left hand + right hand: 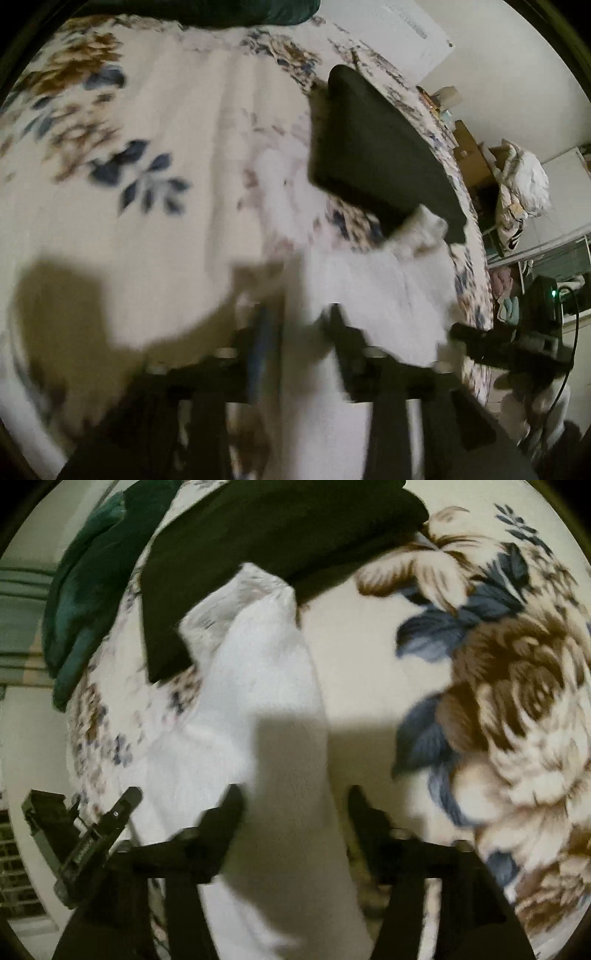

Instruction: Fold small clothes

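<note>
Nearest my right camera, a white sock (258,709) runs up from the bottom edge between the fingers of my right gripper (295,794), which stand spread, pads clear of the cloth. The sock lies on a flowered blanket (498,701), its far end touching a folded black cloth (280,528) at top centre; a green cloth (85,590) sits upper left. In my left camera the left gripper (299,310) is blurred, its fingers apart over the sock's (388,295) edge; I cannot tell if they pinch it.
</note>
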Tool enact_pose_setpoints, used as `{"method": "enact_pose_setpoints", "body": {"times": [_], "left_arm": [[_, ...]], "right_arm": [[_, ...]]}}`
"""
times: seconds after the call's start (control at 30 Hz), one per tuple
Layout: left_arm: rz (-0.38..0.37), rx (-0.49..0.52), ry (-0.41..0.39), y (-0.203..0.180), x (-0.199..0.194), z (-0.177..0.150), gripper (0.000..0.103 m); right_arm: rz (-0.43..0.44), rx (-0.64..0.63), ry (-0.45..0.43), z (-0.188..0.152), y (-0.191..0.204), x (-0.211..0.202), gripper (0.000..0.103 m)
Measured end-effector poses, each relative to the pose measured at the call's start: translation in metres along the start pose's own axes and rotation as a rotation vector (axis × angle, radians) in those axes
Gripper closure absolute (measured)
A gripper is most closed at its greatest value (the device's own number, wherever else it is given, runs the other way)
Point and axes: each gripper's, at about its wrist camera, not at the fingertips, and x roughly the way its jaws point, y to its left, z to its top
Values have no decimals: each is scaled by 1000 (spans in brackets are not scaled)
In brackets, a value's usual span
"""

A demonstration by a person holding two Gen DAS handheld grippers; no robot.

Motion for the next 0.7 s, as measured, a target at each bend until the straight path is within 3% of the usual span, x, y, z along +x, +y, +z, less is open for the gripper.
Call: {"method": "enact_pose_setpoints", "body": {"times": [0.13, 0.3, 0.47, 0.57, 0.63, 0.67, 0.7], "left_arm": [[-5, -60, -8, 7, -52, -63, 54], [116, -103, 57, 8, -101, -181, 53], [151, -187, 189, 14, -96, -273, 52], [175, -160, 251, 5, -75, -312, 53], [200, -129, 251, -3, -67, -323, 55], [215, -111, 228, -9, -65, -328, 76], [225, -101, 217, -12, -65, -329, 99]], "right_arm": [[59, -30, 57, -57, -16, -29, 37], [64, 12, 188, -173, -65, -42, 37], [35, 125, 331, -294, -121, -12, 37], [15, 139, 357, -337, -134, 9, 37], [31, 139, 336, -356, -135, 20, 50], [25, 139, 317, -362, -133, 25, 78], [3, 137, 299, -366, -130, 27, 98]]}}
